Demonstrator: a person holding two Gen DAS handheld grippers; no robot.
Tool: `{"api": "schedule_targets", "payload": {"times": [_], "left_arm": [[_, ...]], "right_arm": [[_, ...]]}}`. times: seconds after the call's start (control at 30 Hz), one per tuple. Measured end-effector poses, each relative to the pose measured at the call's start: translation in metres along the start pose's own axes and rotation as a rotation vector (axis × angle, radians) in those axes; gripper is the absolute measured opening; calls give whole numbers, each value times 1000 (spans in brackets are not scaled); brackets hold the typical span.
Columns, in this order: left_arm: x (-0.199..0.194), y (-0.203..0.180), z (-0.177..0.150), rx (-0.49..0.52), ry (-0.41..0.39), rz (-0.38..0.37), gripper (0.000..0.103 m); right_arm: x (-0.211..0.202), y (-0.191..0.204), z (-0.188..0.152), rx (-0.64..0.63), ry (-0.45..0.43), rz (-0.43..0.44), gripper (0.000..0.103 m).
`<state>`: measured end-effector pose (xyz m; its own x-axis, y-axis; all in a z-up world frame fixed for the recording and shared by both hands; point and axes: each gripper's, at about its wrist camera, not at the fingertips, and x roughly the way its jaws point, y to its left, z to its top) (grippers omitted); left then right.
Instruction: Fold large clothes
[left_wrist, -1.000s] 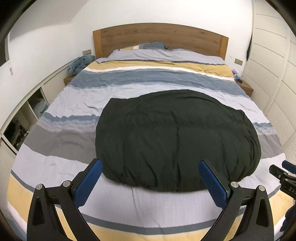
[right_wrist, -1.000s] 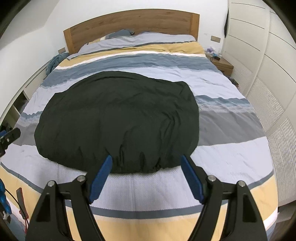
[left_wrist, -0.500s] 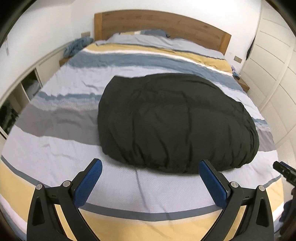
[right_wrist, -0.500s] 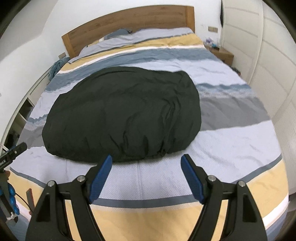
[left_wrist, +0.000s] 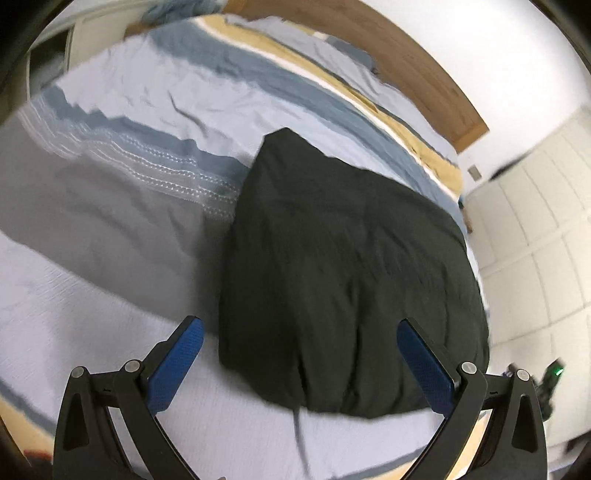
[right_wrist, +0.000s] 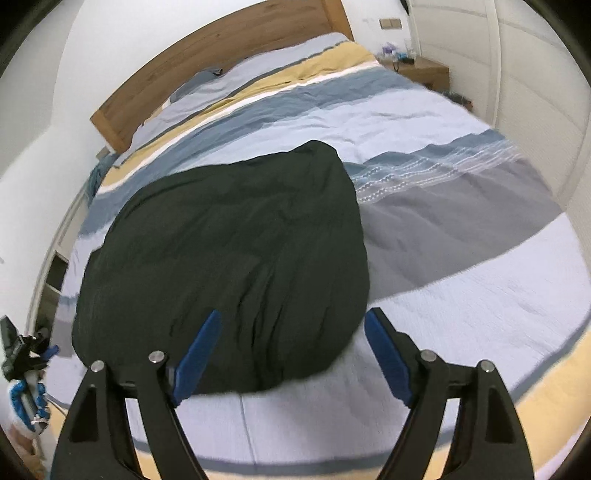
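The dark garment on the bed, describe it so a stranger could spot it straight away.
Find the wide bed with the striped duvet. On its near half lies the dark garment, spread flat. It is the only plain blackish thing there.

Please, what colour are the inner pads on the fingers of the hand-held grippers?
Blue pads on black fingers; the right wrist view shows them sharpest.

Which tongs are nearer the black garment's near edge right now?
Right tongs: over the black garment, at its near right corner. Left tongs straddle its near left corner, slightly back. Both open.
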<state>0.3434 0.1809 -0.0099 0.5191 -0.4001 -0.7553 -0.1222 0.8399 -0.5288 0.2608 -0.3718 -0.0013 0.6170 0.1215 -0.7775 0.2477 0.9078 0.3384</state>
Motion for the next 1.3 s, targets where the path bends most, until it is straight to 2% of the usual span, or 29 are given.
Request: {"api": "schedule_targets", "payload": {"times": [0.2,0.37,0.47,0.53,0.63,0.73,0.87,0.97,1.1,1.17,1.2,1.27,1.3], "left_arm": [[57,17,34,-49,83,-116,102],[110,23,44,-32,174,-107,102],[136,29,44,-27,225,-122,102],[149,32,43,-25,256,-159,102],[161,40,42,-38,292,-209,102],[168,47,39,-40,327,-261,102],[170,43,34,-41,334,-276,102],[172,36,26,-68,356,-374,102],[174,38,19,-109,338,-388,102],[171,32,14,-102,318,-356,102],[169,27,12,-93,307,-333,100],[160,14,7,-79,287,-320,78],[154,7,5,-75,277,-336,61]], "right_arm": [[56,-30,35,57,42,57,82],[98,-52,50,94,78,136,82],[125,-61,52,87,129,178,83],[144,-65,52,97,170,229,92],[174,-74,48,129,225,295,102],[200,-78,43,160,271,376,103],[217,-69,43,167,311,458,103],[227,-53,43,153,374,563,103],[238,-50,41,160,397,552,103],[240,-46,41,164,392,528,103],[241,-45,41,162,391,520,103],[241,-42,41,160,388,507,103],[239,-40,41,158,379,494,102]]}}
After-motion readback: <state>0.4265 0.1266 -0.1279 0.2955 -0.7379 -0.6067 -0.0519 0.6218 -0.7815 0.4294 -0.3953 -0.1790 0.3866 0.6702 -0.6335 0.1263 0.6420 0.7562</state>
